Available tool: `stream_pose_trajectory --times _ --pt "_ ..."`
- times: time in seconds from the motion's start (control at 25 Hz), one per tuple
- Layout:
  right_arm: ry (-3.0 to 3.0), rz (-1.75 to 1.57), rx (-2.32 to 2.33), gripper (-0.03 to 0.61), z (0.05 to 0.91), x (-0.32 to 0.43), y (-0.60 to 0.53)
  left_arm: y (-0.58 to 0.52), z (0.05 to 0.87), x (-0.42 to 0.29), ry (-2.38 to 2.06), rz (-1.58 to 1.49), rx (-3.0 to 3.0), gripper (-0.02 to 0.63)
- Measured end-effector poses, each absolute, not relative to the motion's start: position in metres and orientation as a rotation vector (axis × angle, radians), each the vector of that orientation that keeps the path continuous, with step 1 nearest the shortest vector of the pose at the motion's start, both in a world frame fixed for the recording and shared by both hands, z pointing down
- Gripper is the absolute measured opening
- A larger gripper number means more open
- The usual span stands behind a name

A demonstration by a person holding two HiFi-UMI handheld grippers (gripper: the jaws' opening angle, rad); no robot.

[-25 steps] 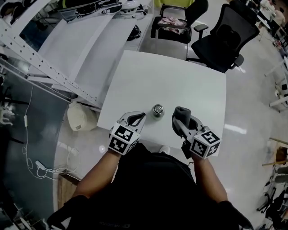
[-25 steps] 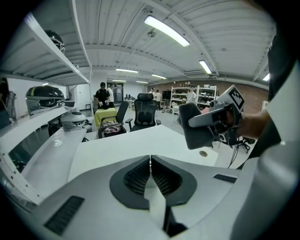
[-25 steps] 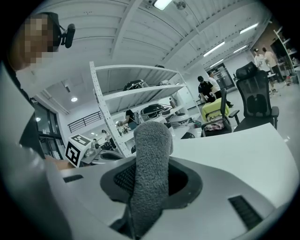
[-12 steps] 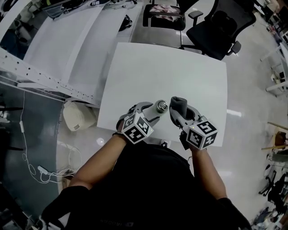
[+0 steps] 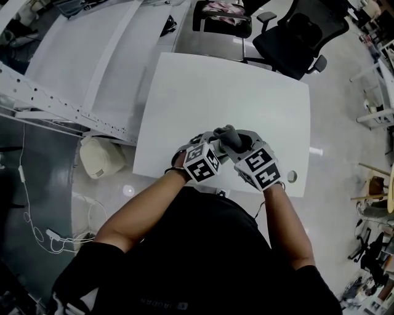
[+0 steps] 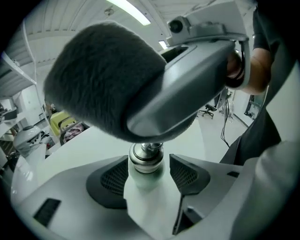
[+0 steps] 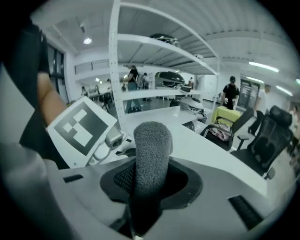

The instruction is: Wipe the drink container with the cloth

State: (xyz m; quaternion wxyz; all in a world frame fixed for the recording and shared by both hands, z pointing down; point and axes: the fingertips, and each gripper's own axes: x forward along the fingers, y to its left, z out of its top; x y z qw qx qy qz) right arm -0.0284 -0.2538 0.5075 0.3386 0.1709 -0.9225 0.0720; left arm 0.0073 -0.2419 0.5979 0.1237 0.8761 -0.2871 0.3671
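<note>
The drink container (image 6: 146, 159), a pale bottle with a metal cap, stands upright between the jaws of my left gripper (image 6: 149, 177). Those jaws are opening, and a small gap shows by the right pad. My right gripper (image 7: 152, 180) is shut on the grey fluffy cloth (image 7: 151, 150). It holds the cloth (image 6: 103, 79) directly over the bottle's cap. In the head view both grippers meet near the white table's (image 5: 234, 92) front edge: the left gripper (image 5: 209, 144), the right gripper (image 5: 237, 144) and the cloth (image 5: 226, 133) between them. There the bottle is hidden.
A black office chair (image 5: 289, 37) stands beyond the table's far right corner. Another seat with pink cloth (image 5: 221, 12) is behind the table. White shelving (image 5: 74, 55) runs along the left. A beige bag (image 5: 98, 157) lies on the floor by the table's left edge.
My left gripper moved right to the bottle and its jaws spread around it. My right gripper carried the cloth left, over the bottle's top.
</note>
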Motion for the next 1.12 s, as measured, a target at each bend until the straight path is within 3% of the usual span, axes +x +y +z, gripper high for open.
stream_pose_trajectory --times 0.12,1.12 --pt "-2.331 0.092 0.389 0.112 0.518 -0.036 -0.255 -0.248 0.599 0.01 -0.849 1.039 2.551 0.264" --pt "-2.265 0.256 0.454 0.112 0.547 -0.002 -0.263 -0.249 0.6 0.013 -0.774 0.969 2.59 0.249"
